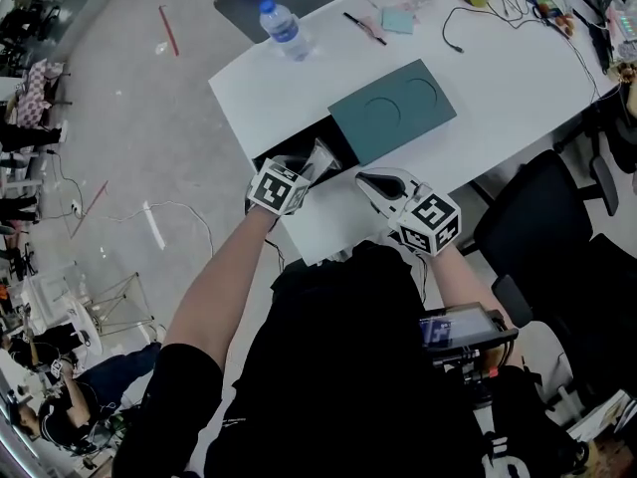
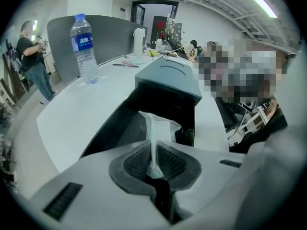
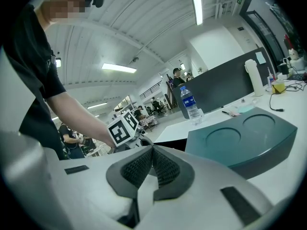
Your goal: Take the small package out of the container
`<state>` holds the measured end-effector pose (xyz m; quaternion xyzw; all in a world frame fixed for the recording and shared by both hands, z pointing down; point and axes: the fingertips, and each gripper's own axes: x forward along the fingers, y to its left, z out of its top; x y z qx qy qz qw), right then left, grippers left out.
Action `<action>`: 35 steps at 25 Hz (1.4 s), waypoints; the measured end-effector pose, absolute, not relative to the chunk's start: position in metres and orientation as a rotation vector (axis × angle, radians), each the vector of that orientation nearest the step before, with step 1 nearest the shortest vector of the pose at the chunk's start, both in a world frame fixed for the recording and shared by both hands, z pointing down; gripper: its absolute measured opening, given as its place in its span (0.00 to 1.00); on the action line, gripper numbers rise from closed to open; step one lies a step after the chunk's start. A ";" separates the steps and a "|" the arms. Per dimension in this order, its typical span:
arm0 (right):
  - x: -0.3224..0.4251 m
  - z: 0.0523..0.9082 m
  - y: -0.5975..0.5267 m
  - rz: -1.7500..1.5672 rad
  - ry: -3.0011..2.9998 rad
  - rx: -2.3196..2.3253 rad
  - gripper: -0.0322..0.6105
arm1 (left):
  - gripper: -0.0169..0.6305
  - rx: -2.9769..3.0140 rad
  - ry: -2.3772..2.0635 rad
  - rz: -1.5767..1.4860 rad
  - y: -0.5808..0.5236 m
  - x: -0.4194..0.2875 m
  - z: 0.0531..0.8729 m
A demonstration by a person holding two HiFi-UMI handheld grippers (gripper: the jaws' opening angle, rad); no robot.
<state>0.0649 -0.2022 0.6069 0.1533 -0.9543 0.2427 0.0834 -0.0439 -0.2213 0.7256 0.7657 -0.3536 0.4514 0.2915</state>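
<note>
bottle [image 1: 284,30] behind container [image 1: 294,145], lid [image 1: 393,113] to right

left tongs [image 1: 315,161] and right tongs [image 1: 364,179] grey, ribbed black pads [image 2: 136,160], black-and-white marker cubes [image 1: 278,187]; black short-sleeved shirt [image 1: 338,366].

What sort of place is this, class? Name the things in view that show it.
Most likely an open-plan office or lab: a long white table strewn with cables, black office chairs beside it, and strip lights on the ceiling.

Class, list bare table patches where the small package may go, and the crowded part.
Bare: table between water bottle and teal lid; the stretch right of the lid; the near strip by the right gripper. Crowded: the far end, with cables and a pen.
</note>
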 end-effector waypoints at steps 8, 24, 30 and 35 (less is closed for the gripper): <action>0.063 0.605 -0.195 0.693 -2.841 0.433 0.09 | 0.08 2.111 -1.073 1.076 -0.221 -0.040 0.700; 0.036 0.589 -0.172 0.586 -2.823 0.410 0.09 | 0.08 2.187 -1.362 0.686 -0.198 -0.071 0.629; 0.032 0.581 -0.168 0.577 -2.816 0.464 0.09 | 0.08 2.142 -1.430 0.475 -0.184 -0.092 0.603; 0.028 0.573 -0.165 0.551 -2.825 0.499 0.09 | 0.08 2.142 -1.486 0.367 -0.169 -0.107 0.581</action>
